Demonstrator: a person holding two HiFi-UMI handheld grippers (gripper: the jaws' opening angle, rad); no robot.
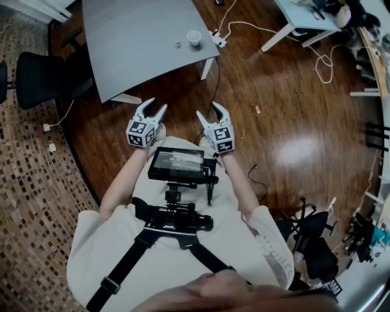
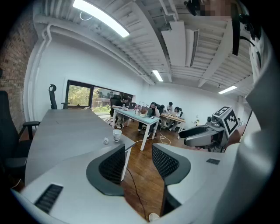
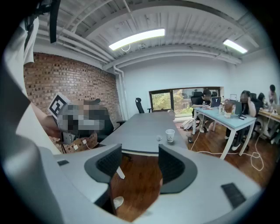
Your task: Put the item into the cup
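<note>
A white paper cup (image 1: 194, 38) stands near the right edge of a grey table (image 1: 140, 42), with a small pale item (image 1: 178, 44) just left of it. The cup (image 2: 117, 134) and item (image 2: 106, 141) show far off in the left gripper view, and the cup (image 3: 169, 135) and item (image 3: 159, 138) likewise in the right gripper view. My left gripper (image 1: 152, 112) and right gripper (image 1: 212, 114) are held side by side over the wood floor, well short of the table. Both stand open with nothing between their jaws.
A black office chair (image 1: 36, 76) stands left of the table. White cables (image 1: 317, 58) run across the wood floor toward another desk (image 1: 301, 18) at the back right. People sit at far desks (image 2: 151, 114). A chest-mounted screen rig (image 1: 178, 166) hangs below the grippers.
</note>
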